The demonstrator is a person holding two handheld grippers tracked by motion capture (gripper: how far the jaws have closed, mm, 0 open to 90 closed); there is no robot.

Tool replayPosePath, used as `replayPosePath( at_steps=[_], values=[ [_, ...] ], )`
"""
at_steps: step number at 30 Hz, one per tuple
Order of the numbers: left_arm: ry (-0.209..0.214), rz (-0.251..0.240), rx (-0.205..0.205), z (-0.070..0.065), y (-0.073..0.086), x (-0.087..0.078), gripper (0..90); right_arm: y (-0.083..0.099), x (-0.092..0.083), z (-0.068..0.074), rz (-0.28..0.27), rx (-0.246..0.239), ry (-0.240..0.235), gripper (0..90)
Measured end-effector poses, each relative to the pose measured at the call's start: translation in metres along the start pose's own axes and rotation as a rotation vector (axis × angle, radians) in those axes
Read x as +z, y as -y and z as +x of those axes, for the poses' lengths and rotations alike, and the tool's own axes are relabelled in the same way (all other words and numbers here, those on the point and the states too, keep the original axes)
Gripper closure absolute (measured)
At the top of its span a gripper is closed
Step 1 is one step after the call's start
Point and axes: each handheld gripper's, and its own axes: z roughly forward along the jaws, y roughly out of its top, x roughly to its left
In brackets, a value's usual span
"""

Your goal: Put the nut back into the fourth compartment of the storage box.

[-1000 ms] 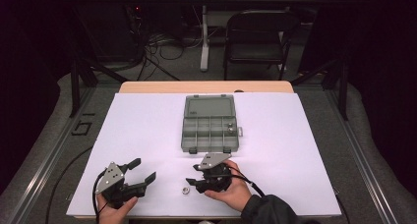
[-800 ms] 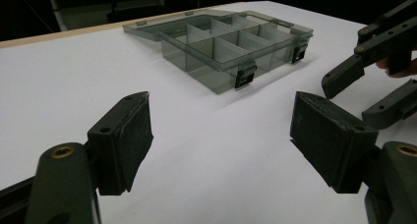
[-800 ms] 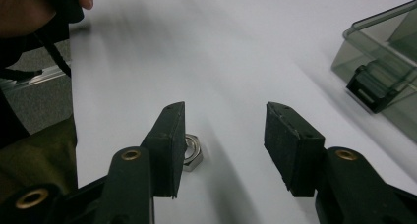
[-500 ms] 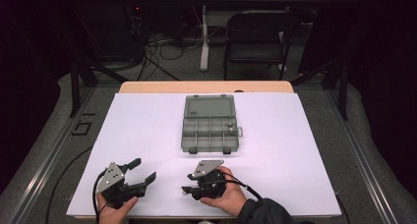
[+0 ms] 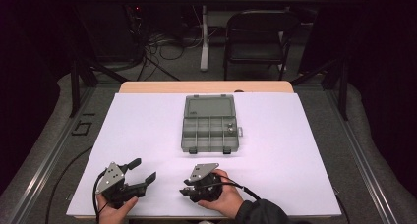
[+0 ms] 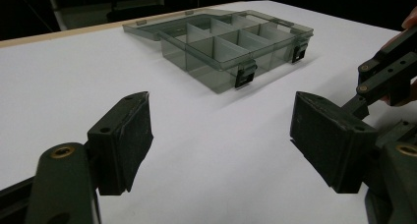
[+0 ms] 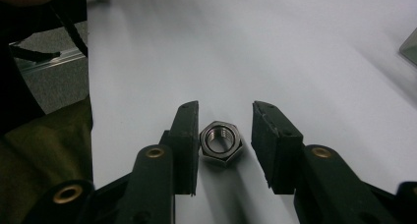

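White table [image 7: 319, 52]: shiny steel hex nut [image 7: 221, 142], threaded bore

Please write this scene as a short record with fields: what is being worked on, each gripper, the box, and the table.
work item: steel hex nut, flat on the white table sheet
right gripper: low at the sheet, jaws have just been closing around the nut; one pad touches it, a gap remains at the other pad
left gripper: jaws wide open, nothing between them
box: grey clear compartment box, lid open, lying flat; a small metal piece in a right-hand compartment
nut to box: apart
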Motion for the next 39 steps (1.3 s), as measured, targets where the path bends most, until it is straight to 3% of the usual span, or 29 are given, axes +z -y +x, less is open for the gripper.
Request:
replayPosePath(
  at_steps=[15, 23, 32, 39],
  values=[
    [0.002, -0.001, -0.004, 0.000, 0.000, 0.000, 23.7, 0.002, 0.005, 0.002, 0.022, -0.037, 0.003, 70.1],
    [0.002, 0.000, -0.002, 0.000, 0.000, 0.000, 23.7, 0.002, 0.003, 0.003, 0.026, -0.027, -0.002, 70.1],
    [0.001, -0.001, -0.004, 0.000, 0.000, 0.000, 23.7, -0.003, -0.006, -0.003, 0.009, -0.020, 0.009, 70.2],
    [-0.006, 0.002, -0.006, 0.001, 0.000, 0.001, 23.8, -0.007, -0.019, -0.012, -0.025, -0.002, 0.044, 70.1]
  ],
)
